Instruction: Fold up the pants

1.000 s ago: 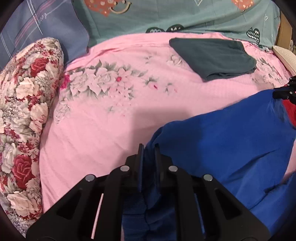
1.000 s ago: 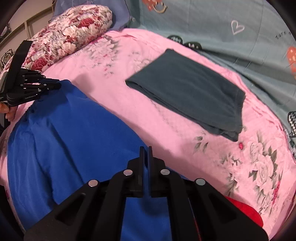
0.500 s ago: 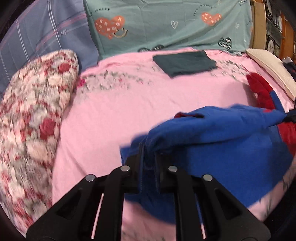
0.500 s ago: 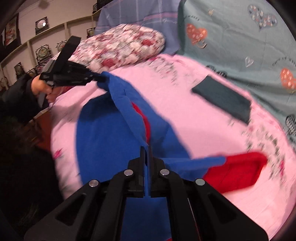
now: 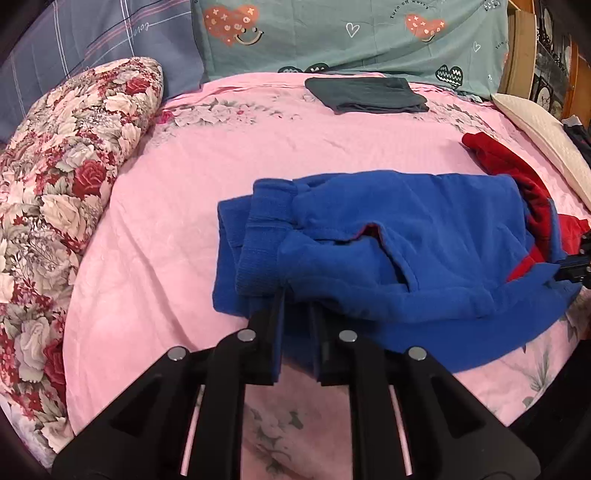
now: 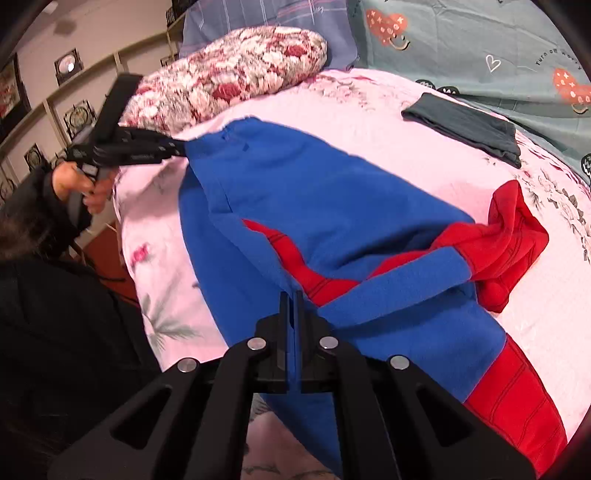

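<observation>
Blue pants with red panels (image 5: 406, 236) lie doubled over on the pink floral bedsheet (image 5: 258, 155). My left gripper (image 5: 297, 299) is shut on the blue fabric by the ribbed waistband end. In the right wrist view the same pants (image 6: 314, 192) spread across the bed, and my right gripper (image 6: 291, 299) is shut on a blue edge beside a red stripe. The left gripper (image 6: 173, 147) also shows there, pinching the far corner. The right gripper's tip (image 5: 574, 266) shows at the left wrist view's right edge.
A folded dark grey garment (image 5: 365, 94) lies near the head of the bed. A floral rolled quilt (image 5: 62, 177) lies along the left side. Teal heart-print pillows (image 5: 351, 33) lie behind, a cream pillow (image 5: 546, 147) at right. The bed's near edge is just below me.
Both grippers pulled back toward the near bed edge, still gripping the pants. The pants went from lifted and stretched between them to laid doubled on the sheet, red legs exposed at right.
</observation>
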Demonstrator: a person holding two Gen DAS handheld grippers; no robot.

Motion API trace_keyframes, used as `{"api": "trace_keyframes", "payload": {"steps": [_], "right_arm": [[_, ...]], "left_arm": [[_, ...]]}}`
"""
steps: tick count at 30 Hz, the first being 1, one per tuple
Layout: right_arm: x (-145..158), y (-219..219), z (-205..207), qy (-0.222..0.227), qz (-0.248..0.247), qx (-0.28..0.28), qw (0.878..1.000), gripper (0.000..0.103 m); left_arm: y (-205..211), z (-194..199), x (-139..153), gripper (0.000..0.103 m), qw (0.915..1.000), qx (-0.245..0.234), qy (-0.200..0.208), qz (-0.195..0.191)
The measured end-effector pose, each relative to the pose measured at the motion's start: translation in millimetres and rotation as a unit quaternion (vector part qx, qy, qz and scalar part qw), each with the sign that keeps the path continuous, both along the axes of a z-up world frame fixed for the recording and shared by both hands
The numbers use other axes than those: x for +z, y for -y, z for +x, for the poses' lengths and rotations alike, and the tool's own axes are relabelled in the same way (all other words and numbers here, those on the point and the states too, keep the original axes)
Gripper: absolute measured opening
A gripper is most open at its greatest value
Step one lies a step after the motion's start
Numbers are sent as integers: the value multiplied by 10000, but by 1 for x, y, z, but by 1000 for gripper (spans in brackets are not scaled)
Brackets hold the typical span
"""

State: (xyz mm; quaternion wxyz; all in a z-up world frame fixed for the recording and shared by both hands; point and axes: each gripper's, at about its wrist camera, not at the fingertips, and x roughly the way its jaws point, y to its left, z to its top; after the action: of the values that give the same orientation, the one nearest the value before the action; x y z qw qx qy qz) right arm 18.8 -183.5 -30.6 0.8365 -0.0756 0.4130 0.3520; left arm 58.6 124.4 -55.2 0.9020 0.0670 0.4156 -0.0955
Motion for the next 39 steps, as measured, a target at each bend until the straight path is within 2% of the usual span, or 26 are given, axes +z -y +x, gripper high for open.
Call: {"api": "trace_keyframes", "payload": {"steps": [4, 7, 9, 11, 14, 19, 22, 24, 26, 29, 30, 32, 33, 34, 35, 37, 39], "right_arm": [[20, 2, -5, 30, 548, 25, 9985, 1], [26, -3, -19, -4, 640, 327, 9974, 1], [16, -10, -26, -94, 373, 511, 9980, 1], [-3, -15, -23, -311, 103, 495, 9982, 1], [-18, -20, -20, -535, -3, 480, 9974, 1], [-16, -22, -20, -486, 1, 533, 9974, 1], [-18, -23, -21, -489, 18, 510, 9975, 2], [-21, -20, -26, -480, 33, 509, 9975, 2], [-23, -15, -27, -523, 81, 492, 9974, 2], [-23, -11, -28, -549, 89, 480, 9973, 2], [-22, -10, -29, -549, 83, 465, 9974, 4], [-11, -3, -26, -523, 127, 348, 9979, 24], [-2, 1, -22, -389, 99, 190, 9990, 42], [14, 9, -16, -120, 44, -83, 9999, 50], [25, 15, -9, 72, 27, -292, 9995, 63], [49, 31, 19, 296, -78, -904, 9954, 72], [64, 42, 59, 154, -129, -1447, 9893, 76]], "left_arm": [[-6, 3, 19, 8, 9996, 180, 205, -41], [-12, -8, 31, 6, 9994, 198, 285, 44], [-16, -16, 25, 6, 9996, 198, 165, 137], [-18, -20, 5, 6, 9995, 190, -104, 224], [-19, -26, -18, 6, 9988, 181, -387, 257], [-6, -41, 16, 7, 9997, -121, 194, -34], [18, -35, 24, 11, 9987, -418, 267, -69], [36, -29, 20, 12, 9979, -612, 195, -70], [47, -21, 9, 19, 9978, -659, 42, 14], [48, -7, -24, 22, 9968, -518, -578, 215], [46, -10, -27, 23, 9974, -503, -495, 158], [46, -17, -25, 23, 9975, -492, -447, 256], [48, -20, -23, 23, 9975, -490, -430, 285], [49, -22, -21, 23, 9975, -500, -410, 284], [52, -25, -16, 23, 9974, -563, -374, 232], [63, -29, -4, 25, 9964, -803, -219, 161], [78, -37, 7, 32, 9931, -1174, -51, 13]]}}
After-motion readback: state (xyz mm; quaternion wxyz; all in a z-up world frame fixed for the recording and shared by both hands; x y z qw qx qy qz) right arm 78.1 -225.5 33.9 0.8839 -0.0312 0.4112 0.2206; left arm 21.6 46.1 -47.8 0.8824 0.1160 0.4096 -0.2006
